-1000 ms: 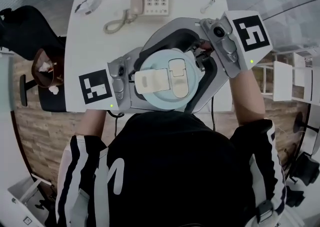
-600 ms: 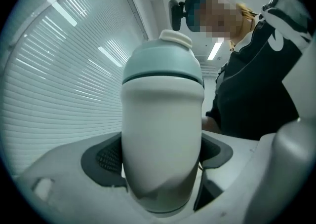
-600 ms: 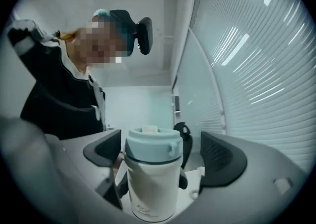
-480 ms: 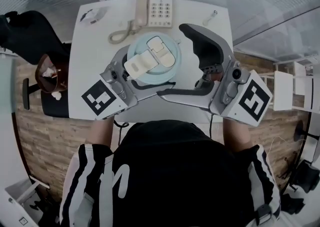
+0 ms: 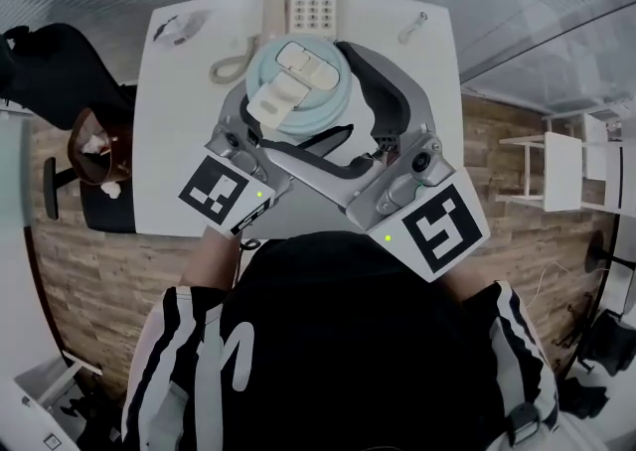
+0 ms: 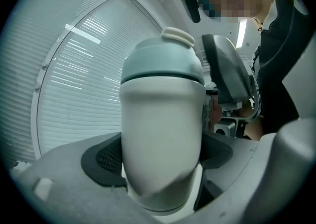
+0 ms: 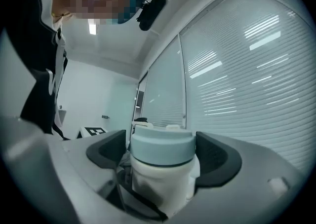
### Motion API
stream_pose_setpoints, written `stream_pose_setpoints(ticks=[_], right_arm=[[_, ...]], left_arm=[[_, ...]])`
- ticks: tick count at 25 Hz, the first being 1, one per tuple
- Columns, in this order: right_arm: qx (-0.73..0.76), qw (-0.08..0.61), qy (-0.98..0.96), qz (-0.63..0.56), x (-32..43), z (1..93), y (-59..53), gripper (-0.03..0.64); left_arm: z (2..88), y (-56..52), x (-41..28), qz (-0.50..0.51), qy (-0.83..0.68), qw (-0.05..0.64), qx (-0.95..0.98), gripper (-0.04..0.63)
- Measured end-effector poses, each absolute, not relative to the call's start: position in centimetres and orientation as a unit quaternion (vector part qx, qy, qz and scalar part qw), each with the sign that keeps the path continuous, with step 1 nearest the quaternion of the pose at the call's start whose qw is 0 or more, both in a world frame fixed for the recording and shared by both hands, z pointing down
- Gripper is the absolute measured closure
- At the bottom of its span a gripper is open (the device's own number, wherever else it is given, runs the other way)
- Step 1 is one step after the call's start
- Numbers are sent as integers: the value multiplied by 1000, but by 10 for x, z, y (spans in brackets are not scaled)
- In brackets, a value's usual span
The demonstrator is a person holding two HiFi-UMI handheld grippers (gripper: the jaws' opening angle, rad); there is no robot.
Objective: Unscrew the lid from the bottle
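White desk (image 5: 174, 111); pale-blue lid (image 5: 298, 91) on white bottle (image 6: 160, 134).

White table (image 5: 169, 141): a telephone (image 5: 308, 2) with coiled cord (image 5: 231, 64) lies at top centre, a small grey object (image 5: 179, 27) upper left, and a small slender item (image 5: 413, 26) upper right.

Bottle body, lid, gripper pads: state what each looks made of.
Bottle body: opaque white, satin sheen with soft highlights; probably plastic, though coated metal cannot be ruled out.
Lid: pale blue-green, smooth, moulded rounded edges; likely plastic.
Pads: black, dull, fine dotted texture; looks like rubber or soft plastic.
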State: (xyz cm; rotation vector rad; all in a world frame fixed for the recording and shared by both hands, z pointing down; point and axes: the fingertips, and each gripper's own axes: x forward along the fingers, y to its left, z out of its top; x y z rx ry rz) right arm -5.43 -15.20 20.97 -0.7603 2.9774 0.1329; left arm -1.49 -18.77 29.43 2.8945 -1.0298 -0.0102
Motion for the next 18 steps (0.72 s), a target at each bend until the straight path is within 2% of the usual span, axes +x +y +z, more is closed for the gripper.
stream_pose_setpoints(ticks=[3,7,18], right_arm=[[-260,15,964,54,-54,215,-157,186],[-218,16,975,36,-54,216,-152,163],[90,27,996,-8,-41,213,-106,166]], left_arm=[[295,-184,-9,18,-327,12,945,166],[294,-174,-1,21,-294,17,955,166],[293,-128,15,34,-117,22,992,166]])
